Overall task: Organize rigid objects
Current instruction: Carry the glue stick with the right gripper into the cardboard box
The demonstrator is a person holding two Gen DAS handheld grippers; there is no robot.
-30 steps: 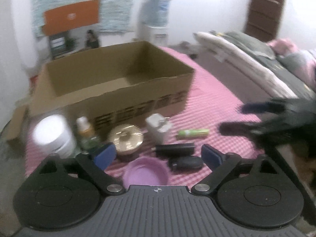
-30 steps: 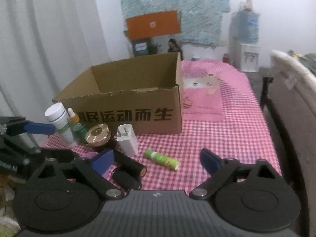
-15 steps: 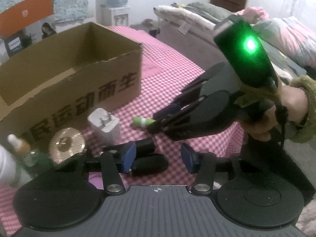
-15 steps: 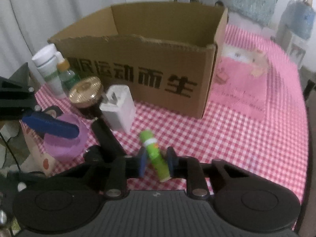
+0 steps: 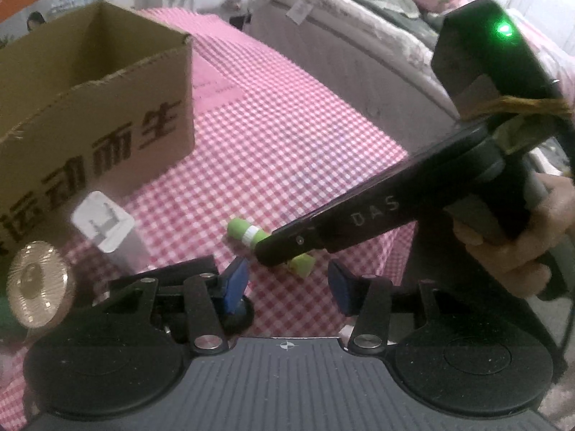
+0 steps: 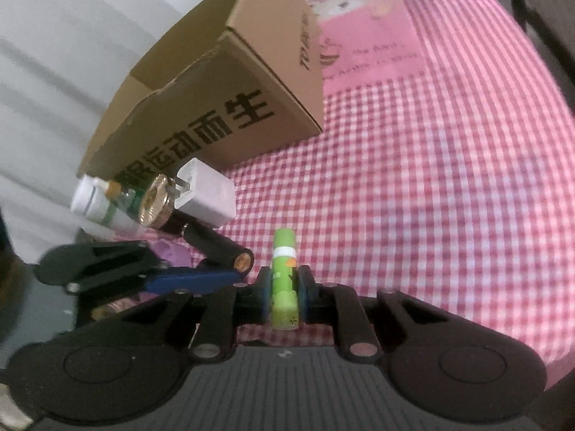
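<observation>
My right gripper (image 6: 284, 287) is shut on a green lip-balm tube (image 6: 283, 273), its pads pressing both sides. In the left wrist view that right gripper (image 5: 284, 251) comes in from the right, held by a person's hand (image 5: 521, 251), and clamps the green tube (image 5: 244, 231) low over the checked cloth. My left gripper (image 5: 287, 285) has its blue pads apart with only cloth showing between them. A black tube (image 6: 219, 248) lies beside its left finger (image 6: 190, 278). The open cardboard box (image 5: 90, 107) stands behind.
In front of the box stand a white charger plug (image 6: 208, 194), a gold-lidded jar (image 6: 154, 201), a white bottle (image 6: 90, 201) and a small dropper bottle (image 6: 122, 197). A purple bowl (image 6: 172, 253) sits near the cloth's edge. A bed (image 5: 359, 18) runs along the right.
The right gripper came down and shut on the green tube. The left gripper narrowed its jaws, dipped and swung right, from over the purple bowl towards the black tube and green tube.
</observation>
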